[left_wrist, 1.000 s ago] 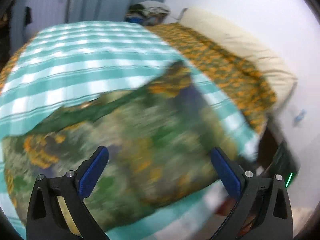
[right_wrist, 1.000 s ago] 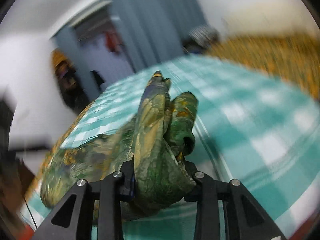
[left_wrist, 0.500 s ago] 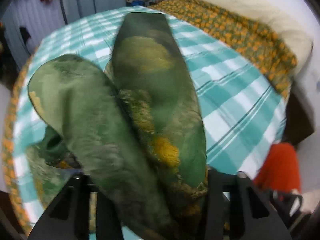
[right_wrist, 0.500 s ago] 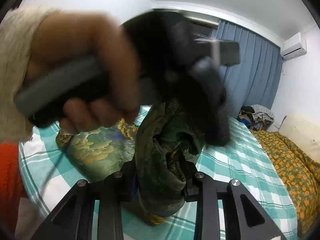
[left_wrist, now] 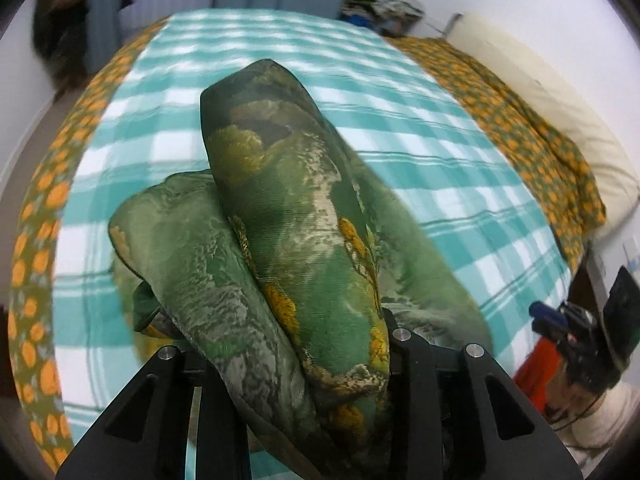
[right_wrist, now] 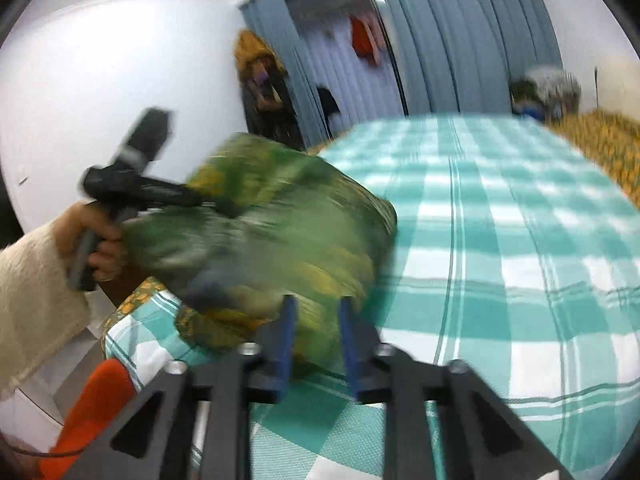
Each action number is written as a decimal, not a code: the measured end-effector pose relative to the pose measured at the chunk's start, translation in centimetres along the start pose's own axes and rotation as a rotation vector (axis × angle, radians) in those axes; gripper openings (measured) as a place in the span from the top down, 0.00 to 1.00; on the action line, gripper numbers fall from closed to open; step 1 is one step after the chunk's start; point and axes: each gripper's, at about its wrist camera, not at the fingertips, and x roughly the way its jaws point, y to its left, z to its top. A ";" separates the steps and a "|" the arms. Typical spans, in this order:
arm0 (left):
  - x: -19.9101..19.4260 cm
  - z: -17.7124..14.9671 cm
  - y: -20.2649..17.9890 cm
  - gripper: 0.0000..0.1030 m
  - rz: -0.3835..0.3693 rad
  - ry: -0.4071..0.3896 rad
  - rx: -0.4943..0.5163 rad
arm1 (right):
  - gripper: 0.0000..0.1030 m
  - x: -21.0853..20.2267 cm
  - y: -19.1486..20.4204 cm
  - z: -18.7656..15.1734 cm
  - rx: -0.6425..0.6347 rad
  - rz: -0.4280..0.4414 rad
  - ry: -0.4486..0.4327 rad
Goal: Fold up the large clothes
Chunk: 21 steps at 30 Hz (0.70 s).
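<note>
A green and gold patterned garment (left_wrist: 296,240) hangs bunched over the teal checked bedspread (left_wrist: 400,128). My left gripper (left_wrist: 292,344) is shut on a thick fold of it, which hides the fingertips. In the right wrist view the garment (right_wrist: 272,224) is blurred and lifted at the left, held by the left gripper (right_wrist: 208,200) in a hand. My right gripper (right_wrist: 316,320) is open with a narrow gap and empty, its blue pads (right_wrist: 286,332) just in front of the cloth's lower edge. The right gripper also shows at the right edge of the left wrist view (left_wrist: 560,320).
An orange flowered blanket (left_wrist: 520,128) and a cream pillow (left_wrist: 560,92) lie at the bed's right side. Blue curtains (right_wrist: 460,36) and hanging clothes (right_wrist: 364,36) stand behind the bed. A pile of clothes (right_wrist: 548,88) sits at the far end.
My right gripper has let go of the garment and opened a little. My left gripper, open a second ago, has shut on the garment and holds it up.
</note>
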 end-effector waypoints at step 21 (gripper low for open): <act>7.8 -7.0 12.5 0.54 -0.098 0.018 -0.300 | 0.91 18.2 4.4 -3.1 -0.010 0.096 0.386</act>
